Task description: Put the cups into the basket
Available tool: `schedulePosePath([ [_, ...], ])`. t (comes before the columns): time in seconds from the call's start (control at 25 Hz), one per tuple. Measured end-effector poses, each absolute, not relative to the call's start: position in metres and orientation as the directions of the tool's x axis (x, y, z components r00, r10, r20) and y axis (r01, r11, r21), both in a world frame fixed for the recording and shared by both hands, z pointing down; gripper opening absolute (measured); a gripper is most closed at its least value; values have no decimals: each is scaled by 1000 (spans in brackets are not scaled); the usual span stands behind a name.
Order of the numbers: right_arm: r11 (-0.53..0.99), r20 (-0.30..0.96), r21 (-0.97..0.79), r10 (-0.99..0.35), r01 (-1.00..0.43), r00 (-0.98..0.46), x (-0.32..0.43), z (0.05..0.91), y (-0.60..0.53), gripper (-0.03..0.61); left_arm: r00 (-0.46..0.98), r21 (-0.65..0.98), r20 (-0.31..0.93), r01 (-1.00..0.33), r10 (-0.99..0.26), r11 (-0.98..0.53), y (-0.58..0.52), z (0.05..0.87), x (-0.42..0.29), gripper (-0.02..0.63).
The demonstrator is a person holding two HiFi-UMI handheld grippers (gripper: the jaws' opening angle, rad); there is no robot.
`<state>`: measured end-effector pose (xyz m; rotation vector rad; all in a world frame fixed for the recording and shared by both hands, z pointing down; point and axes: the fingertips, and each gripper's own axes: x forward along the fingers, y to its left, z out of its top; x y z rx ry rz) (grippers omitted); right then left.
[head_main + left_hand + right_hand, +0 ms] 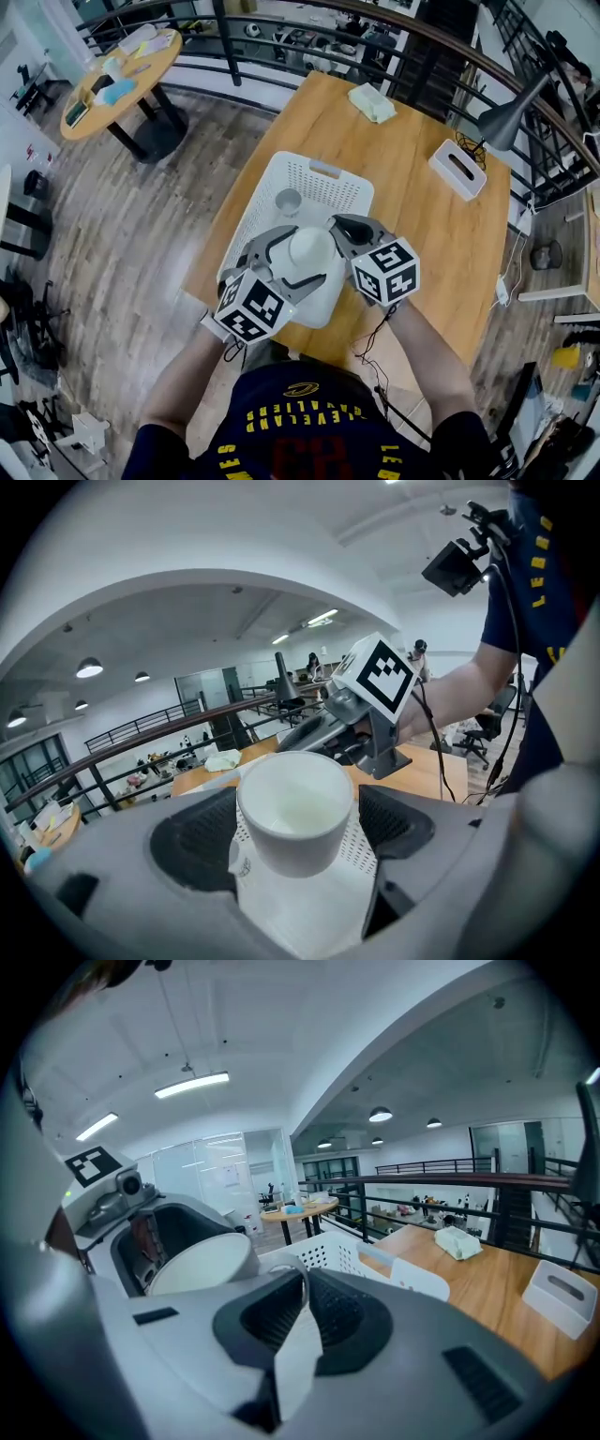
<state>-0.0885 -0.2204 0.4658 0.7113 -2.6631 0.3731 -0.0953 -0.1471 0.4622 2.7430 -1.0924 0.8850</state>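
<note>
A white cup (pixel 312 247) hangs over the near end of the white perforated basket (pixel 323 183) on the wooden table (pixel 412 211). My right gripper (pixel 340 228) is shut on the cup's thin handle (pixel 298 1283), which stands between its pads. My left gripper (pixel 302 259) is open around the cup body (pixel 295 813), with a gap showing beside the right pad. In the right gripper view the cup (pixel 202 1260) lies at the left, inside the left gripper (pixel 141 1218). Another small white cup (pixel 288 200) stands in the basket.
A white tissue box (pixel 457 169) and a pale folded cloth (pixel 372 101) lie on the table's far part. A grey lamp (pixel 511 117) leans in at the right. A railing (pixel 281 47) runs behind the table, and a round table (pixel 117 80) stands at the far left.
</note>
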Motion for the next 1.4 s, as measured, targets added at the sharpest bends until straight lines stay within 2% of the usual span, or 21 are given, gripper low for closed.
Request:
schedulePosePath([
  [0.4,782,484,-160,-470,-603,-738,-101,493,-229,32,676,-71,543,-554,-498,-829,-164,491,-108,394],
  [0.76,805,560,-52,-466,-591,-685,-102,498,-236,33,715,-84,484,-535,-504,-840,-174,491,-112,393],
  [0.92,819,601,32,-474,-573,-644,-92,498,-235,140,722,-22,467,-568,-511,-823,-180,493,-118,393],
  [1.08,788,551,-5,-512,-615,-660,-73,481,-237,152,717,-14,481,-569,-504,-822,-188,500,-118,393],
  [1.4,638,378,-104,-684,-763,-624,-9,433,-250,152,693,23,524,-593,-495,-805,-208,519,-94,393],
])
